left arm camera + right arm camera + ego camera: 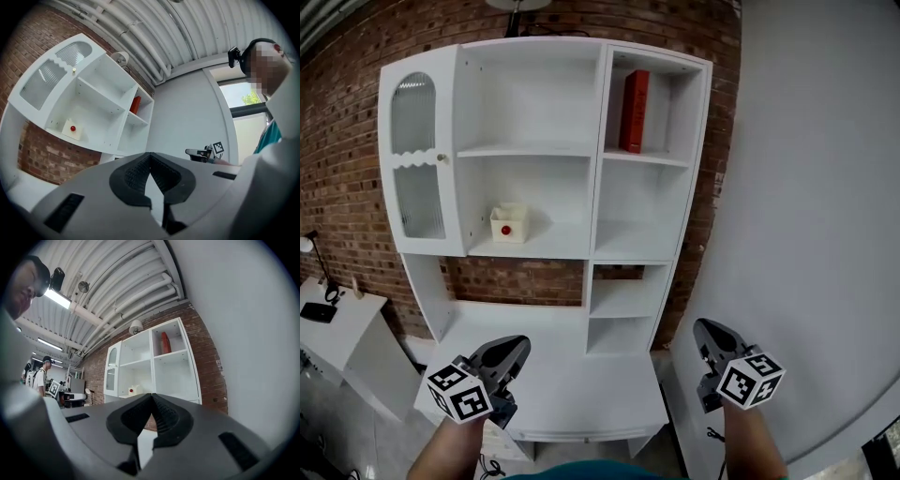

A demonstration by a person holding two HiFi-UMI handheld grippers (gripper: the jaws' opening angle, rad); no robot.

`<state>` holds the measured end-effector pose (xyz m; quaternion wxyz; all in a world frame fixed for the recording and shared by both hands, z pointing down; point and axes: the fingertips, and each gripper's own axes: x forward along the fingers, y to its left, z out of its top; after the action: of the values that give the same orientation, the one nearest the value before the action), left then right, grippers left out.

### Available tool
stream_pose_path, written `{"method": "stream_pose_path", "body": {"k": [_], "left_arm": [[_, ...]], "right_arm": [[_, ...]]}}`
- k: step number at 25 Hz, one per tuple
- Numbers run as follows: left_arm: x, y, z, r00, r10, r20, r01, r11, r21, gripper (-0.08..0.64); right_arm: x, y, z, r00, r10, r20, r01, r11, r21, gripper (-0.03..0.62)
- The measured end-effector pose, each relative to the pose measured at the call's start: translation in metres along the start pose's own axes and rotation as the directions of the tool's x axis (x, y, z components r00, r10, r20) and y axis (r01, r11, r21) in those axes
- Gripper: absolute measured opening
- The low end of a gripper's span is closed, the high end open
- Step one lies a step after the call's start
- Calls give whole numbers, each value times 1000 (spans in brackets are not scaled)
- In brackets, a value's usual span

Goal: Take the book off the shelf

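A red book (635, 111) stands upright in the top right compartment of the white shelf unit (596, 159); it also shows small in the left gripper view (135, 104) and the right gripper view (165, 342). My left gripper (519, 349) hangs low at the left, in front of the unit's desk surface, shut and empty. Low at the right, beside the grey wall, my right gripper (705, 331) is also shut with nothing in it. Both grippers are far below the book. In each gripper view the jaw tips (150, 157) (151, 397) meet.
A small white box with a red dot (508, 225) sits on the middle left shelf. A glass-fronted door (416, 155) closes the unit's left column. A brick wall is behind; a grey wall (806, 187) stands at the right. A white side table (342, 328) is at lower left.
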<state>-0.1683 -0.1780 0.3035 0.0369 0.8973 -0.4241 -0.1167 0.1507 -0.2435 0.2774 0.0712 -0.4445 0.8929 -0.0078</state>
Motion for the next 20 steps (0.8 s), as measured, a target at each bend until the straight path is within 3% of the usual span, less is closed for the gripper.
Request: {"method": "stream_pose_path", "body": {"k": [10,20], "left_arm": [[76,69,18,1000,-5,7,5,1000,10,8],[173,66,31,991,109,84,-109,994,7,8]], "right_arm": [[87,-44,8,1000,4,-5,-4,1000,-8,23],[142,-117,51,987,160,31,-159,987,-23,26]]}}
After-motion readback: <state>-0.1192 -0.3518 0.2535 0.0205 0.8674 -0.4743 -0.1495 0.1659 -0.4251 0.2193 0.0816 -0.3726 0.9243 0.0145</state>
